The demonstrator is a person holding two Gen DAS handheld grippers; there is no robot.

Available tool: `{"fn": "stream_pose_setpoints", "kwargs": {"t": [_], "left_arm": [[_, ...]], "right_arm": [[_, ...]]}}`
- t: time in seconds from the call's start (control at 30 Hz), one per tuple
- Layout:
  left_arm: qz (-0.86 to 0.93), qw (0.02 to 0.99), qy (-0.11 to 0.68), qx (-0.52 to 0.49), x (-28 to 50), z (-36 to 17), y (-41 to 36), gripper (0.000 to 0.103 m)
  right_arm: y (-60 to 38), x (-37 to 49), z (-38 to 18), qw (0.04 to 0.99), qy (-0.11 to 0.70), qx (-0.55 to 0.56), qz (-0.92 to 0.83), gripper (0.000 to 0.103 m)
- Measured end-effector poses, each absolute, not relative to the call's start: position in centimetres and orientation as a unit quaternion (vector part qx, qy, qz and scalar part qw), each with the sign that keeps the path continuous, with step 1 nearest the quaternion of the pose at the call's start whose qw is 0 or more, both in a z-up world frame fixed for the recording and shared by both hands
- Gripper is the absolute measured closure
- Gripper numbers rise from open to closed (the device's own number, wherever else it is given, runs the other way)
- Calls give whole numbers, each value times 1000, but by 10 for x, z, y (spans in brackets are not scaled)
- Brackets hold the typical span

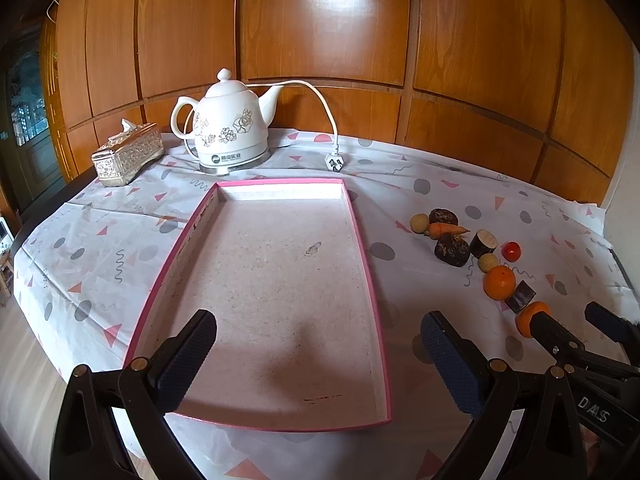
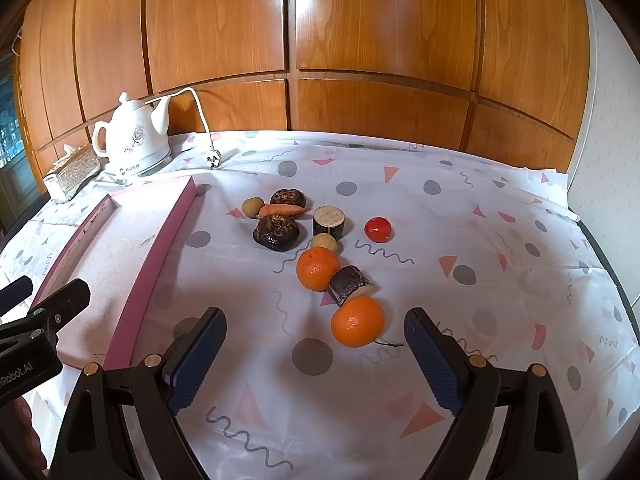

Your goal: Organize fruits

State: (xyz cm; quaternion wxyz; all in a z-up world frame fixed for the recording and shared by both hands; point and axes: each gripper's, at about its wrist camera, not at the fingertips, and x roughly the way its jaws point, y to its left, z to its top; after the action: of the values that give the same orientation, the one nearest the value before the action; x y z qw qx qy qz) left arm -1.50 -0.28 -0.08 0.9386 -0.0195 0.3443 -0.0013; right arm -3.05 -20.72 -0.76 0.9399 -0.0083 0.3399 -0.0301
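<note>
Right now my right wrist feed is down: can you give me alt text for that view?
The right gripper hangs open over the patterned tablecloth, jaws either side of the nearest orange. Beyond it a loose line of produce runs away: a dark cut piece, a second orange, a red tomato, a carrot. The pink tray lies left, holding nothing visible.

Left gripper (image 1: 318, 354) and right gripper (image 2: 316, 354) — both jaws spread wide, holding nothing.

Two black plastic clamp-style grippers, left gripper (image 1: 318, 354) and right gripper (image 2: 316, 354), each with dark blue textured finger pads (image 2: 196, 360), brass-coloured rivets (image 2: 153, 360) and white lettering (image 1: 594, 409).
</note>
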Motion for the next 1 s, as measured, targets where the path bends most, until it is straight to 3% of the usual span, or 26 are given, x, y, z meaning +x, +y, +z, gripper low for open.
{"fn": "stream_pose_setpoints", "kwargs": {"t": [0.6, 0.7, 0.87, 1.0], "left_arm": [[-72, 932, 352, -46, -13, -4, -11, 0], [-87, 930, 356, -36, -12, -4, -19, 0], [-109, 922, 371, -28, -6, -7, -28, 0], [-126, 915, 381, -24, -2, -8, -33, 0]], "right_arm": [[-250, -25, -18, 927, 369, 53, -30, 13], [-268, -24, -23, 921, 380, 76, -25, 25], [-284, -10, -37, 907, 410, 99, 9, 54], [-282, 4, -46, 899, 425, 90, 48, 54]]}}
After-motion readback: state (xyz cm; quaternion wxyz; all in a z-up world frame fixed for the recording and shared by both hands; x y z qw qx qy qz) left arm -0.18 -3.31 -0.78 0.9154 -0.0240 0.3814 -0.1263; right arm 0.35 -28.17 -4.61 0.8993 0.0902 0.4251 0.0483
